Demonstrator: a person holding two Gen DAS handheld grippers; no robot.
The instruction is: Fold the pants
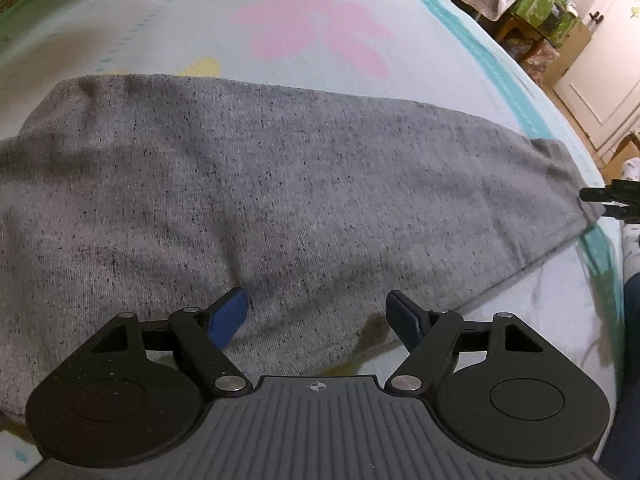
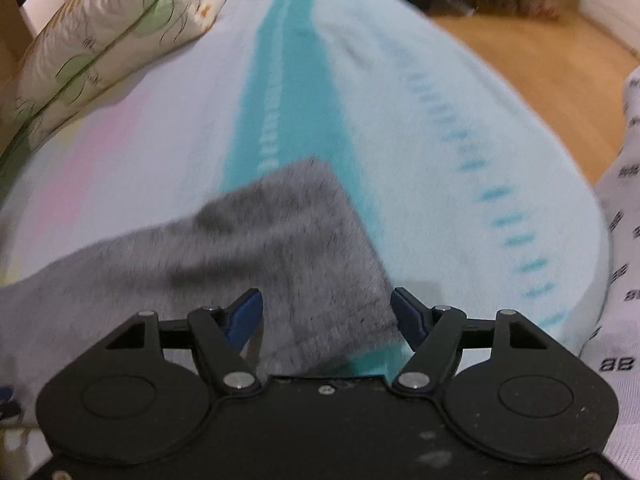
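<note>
Pants [image 1: 280,184] lie flat under both gaping claws, left [image 1: 318,316] and right [image 2: 326,314]; next, pinch the cuff [image 2: 320,240] ahead.

Each gripper, left [image 1: 318,318] and right [image 2: 326,318], has 2 black linkage arms with silver rivets and blue pads [image 1: 228,322]. The left body is ribbed grey with a crosshair mark; the right is plain, scuffed black.
</note>
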